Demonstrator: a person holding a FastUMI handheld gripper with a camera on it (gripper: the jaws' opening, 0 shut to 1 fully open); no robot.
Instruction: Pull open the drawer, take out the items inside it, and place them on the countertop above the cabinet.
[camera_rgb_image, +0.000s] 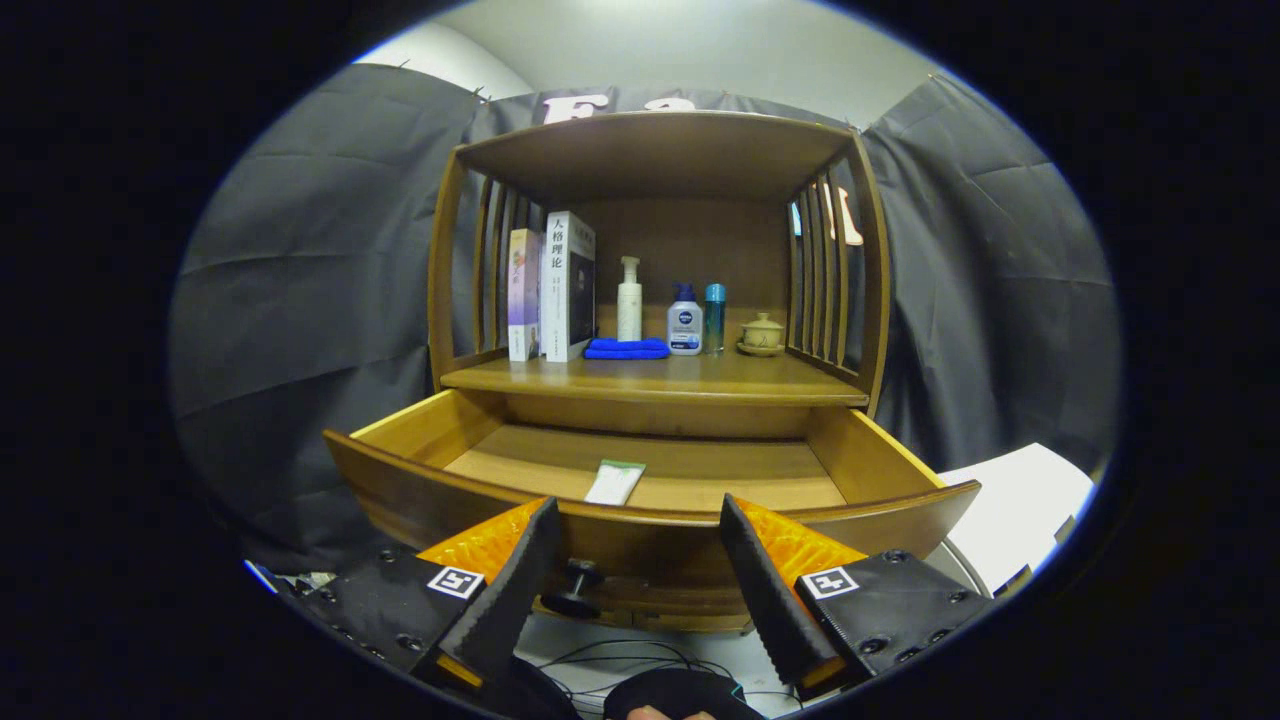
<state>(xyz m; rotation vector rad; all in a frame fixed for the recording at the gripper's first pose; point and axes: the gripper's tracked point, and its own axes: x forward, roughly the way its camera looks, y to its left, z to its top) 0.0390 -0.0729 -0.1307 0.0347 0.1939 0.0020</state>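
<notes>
The small white-and-green packet (615, 481) lay flat on the floor of the open drawer (420, 480), just beyond its front rail and slightly left of centre ahead of my fingers (640, 560), which stood wide apart and empty, its long axis pointing away from me.

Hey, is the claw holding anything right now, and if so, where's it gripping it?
Nothing is held. The claw is open in front of the pulled-out drawer, its knob untouched between the fingers. A white packet lies inside the drawer.
</notes>
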